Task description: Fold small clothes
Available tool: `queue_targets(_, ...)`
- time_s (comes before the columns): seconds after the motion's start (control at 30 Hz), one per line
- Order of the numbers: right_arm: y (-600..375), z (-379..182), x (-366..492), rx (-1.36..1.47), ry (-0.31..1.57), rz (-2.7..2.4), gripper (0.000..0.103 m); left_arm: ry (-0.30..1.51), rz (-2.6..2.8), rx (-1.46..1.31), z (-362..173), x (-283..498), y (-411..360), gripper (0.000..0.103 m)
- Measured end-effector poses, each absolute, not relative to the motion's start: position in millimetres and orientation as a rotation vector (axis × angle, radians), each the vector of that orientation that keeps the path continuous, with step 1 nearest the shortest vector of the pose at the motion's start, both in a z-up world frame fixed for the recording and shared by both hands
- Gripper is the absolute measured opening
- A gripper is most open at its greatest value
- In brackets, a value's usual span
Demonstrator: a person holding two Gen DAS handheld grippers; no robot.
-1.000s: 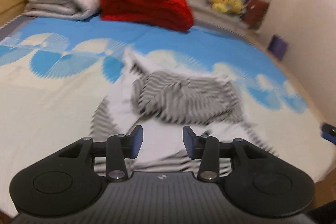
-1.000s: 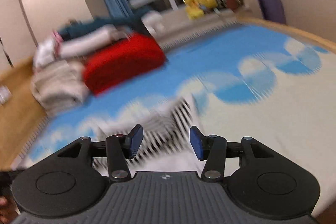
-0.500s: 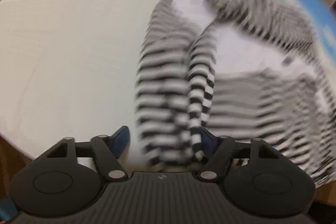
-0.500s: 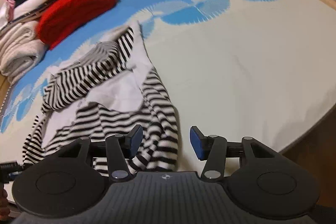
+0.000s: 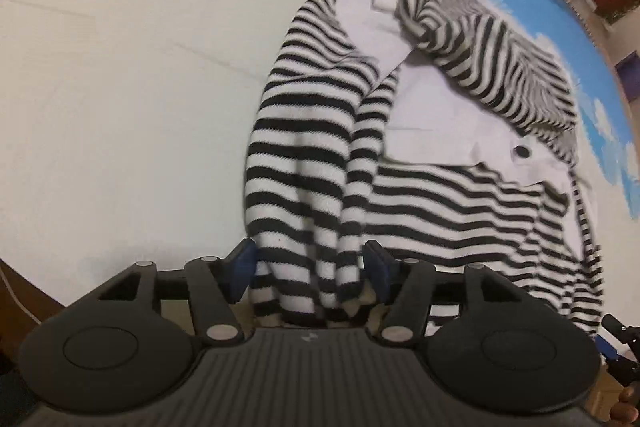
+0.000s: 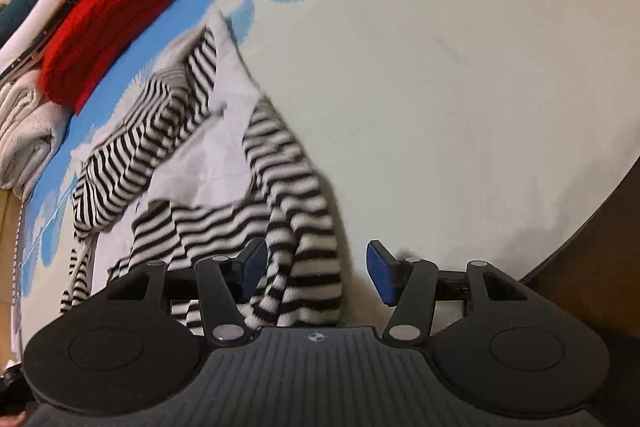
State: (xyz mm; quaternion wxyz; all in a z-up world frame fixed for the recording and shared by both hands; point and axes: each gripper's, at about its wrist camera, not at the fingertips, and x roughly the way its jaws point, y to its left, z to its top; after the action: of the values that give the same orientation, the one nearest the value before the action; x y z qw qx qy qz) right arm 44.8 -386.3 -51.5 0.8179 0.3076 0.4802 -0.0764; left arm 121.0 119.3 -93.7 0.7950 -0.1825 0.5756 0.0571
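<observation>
One small black-and-white striped knit garment with plain white panels (image 5: 320, 147) lay crumpled on the pale bedspread printed with blue fan shapes (image 5: 120, 67), near the edge of the bed closest to both cameras, one striped part thrown across its white middle. It looked light, soft and limp, a thing that would sag and trail from wherever it was lifted, and its knit seemed likely to give the pads fair purchase rather than slip. The left tongs (image 5: 310, 269) pointed steeply down with a bunched striped sleeve or hem end lying between the blue pads (image 5: 240, 267); the jaws were closing, yet the cloth appeared only to brush the pads, so I judged it not yet gripped. The right tongs (image 6: 316, 265) were opening, with a striped fold beside the left-hand pad and bare bedspread before the other; nothing was pinched there. Sound holds would probably be the two corners of one edge, taken through a single layer where possible, since a grab at a thick bunch would carry wrinkles into the fold. Well behind the garment sat a folded red knitted blanket (image 6: 104, 27) and rolled cream towels (image 6: 28, 131).
</observation>
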Motion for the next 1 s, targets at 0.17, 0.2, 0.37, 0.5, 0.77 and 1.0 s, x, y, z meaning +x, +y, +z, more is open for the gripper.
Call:
queue_targets(0.17, -365.4, -67.8, 51.2, 0.583, 1.098, -0.157, 0.057, 1.244, 0.176, -0.393, -101.0, 124.3, 125.0, 0.064)
queue_targets(0.2, -362.7, -70.0, 51.0, 0.566, 1.111, -0.158, 0.057, 1.244, 0.18, -0.398, -102.2, 125.3, 126.4, 0.064)
queue_targets(0.37, -355.4, -73.7, 46.3, 0.508, 1.121, -0.152, 0.056, 1.238, 0.198, -0.379, -103.2, 126.2, 124.4, 0.054)
queue_targets(0.5, -353.4, -72.0, 40.0, 0.482, 1.107, -0.122, 0.026, 1.216, 0.138, -0.411, -99.9, 126.4, 120.2, 0.011)
queue_targets(0.77, -357.8, -45.8, 25.0, 0.488, 0.936, -0.083, 0.005, 1.15, 0.099, -0.43, -78.6, 116.4, 119.5, 0.015)
queue_targets(1.0, -364.9, -67.8, 31.4, 0.546, 1.06, -0.102, 0.019, 1.259, 0.142, -0.519, -102.2, 122.5, 131.4, 0.034)
